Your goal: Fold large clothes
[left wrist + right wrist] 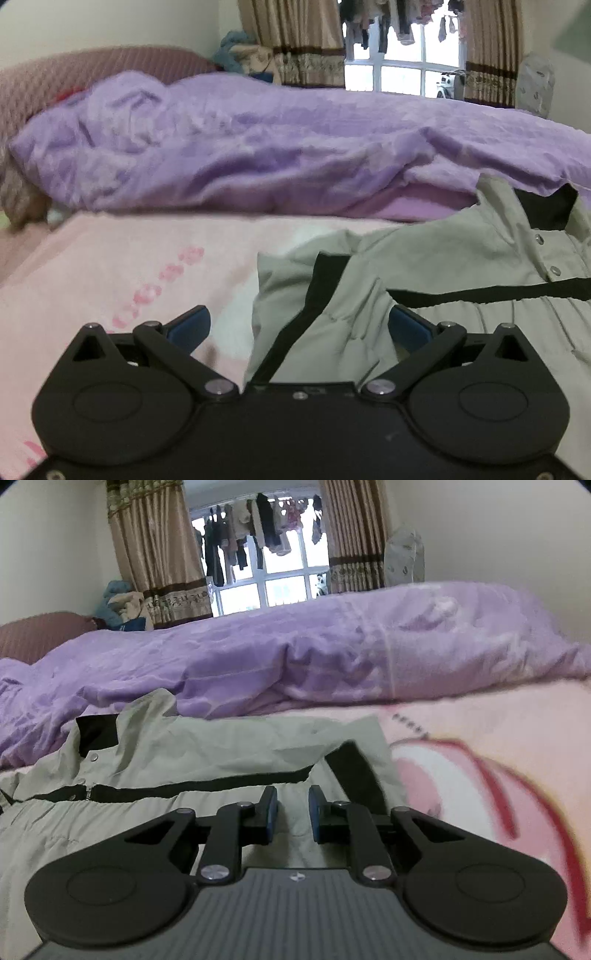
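left wrist: low, faces window | right wrist: likewise | shared: jacket (424,258), quilt (295,147)

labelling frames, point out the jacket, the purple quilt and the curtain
jacket (207,746): right wrist view, grey shoulder panel
purple quilt (280,147): left wrist view, rumpled middle
curtain (155,550): right wrist view, left drape

My left gripper (299,328) points forward and somewhat downward, its jaws spread wide, the blue pads (190,326) far apart and pressing on nothing. My right gripper (292,818) also tilts gently downward, jaws drawn close with a narrow gap left between the blue pads (272,814), which stand parallel and pinch nothing.
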